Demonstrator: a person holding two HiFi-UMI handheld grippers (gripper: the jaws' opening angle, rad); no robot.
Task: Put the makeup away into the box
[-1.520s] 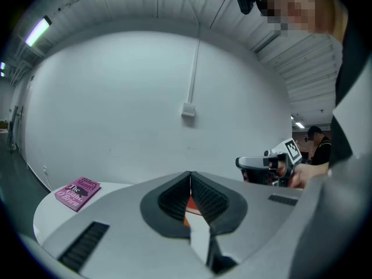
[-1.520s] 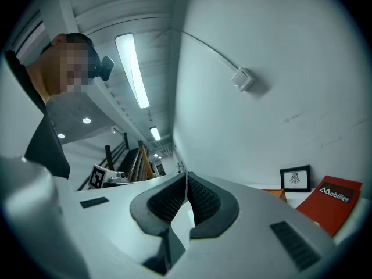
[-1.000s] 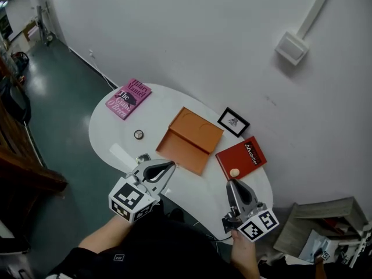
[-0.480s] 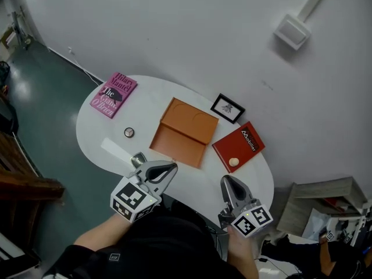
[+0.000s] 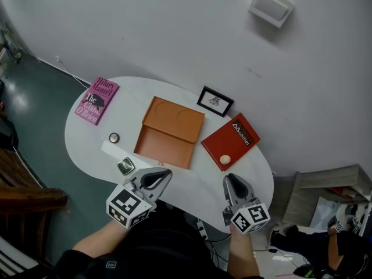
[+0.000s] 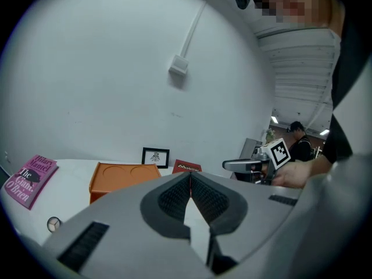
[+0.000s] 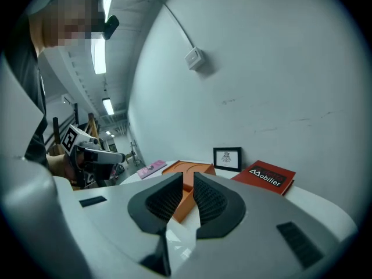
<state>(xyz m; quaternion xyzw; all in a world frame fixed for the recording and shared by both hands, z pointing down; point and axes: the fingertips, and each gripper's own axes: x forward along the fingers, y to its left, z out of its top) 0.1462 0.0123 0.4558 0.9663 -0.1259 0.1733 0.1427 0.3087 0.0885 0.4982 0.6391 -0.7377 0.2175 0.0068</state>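
- We are looking at the orange box (image 5: pixel 168 131). It is lying open in the middle of the white table (image 5: pixel 197 193), and its far half is showing two round dents.
- A small round pot (image 5: pixel 114 137) is sitting on the table just left of the box, not touching it.
- A small square case (image 5: pixel 125 166) is lying nearer to us by the table edge, just beside a flat white strip (image 5: pixel 110 149).
- A little tan round thing (image 5: pixel 225 158) is resting on the red book (image 5: pixel 231 139), just right of the box.
- A pink book (image 5: pixel 96 100) is lying at the far left, and a small framed picture (image 5: pixel 214 101) is standing behind the box by the wall.
- We are holding the left claw (image 5: pixel 165 173) over the near edge, close to the square case. Its jaws are pressing together with nothing in them.
- We are holding the right claw (image 5: pixel 230 180) near the red book's corner. Its jaws are squeezing nearly shut and carrying nothing.
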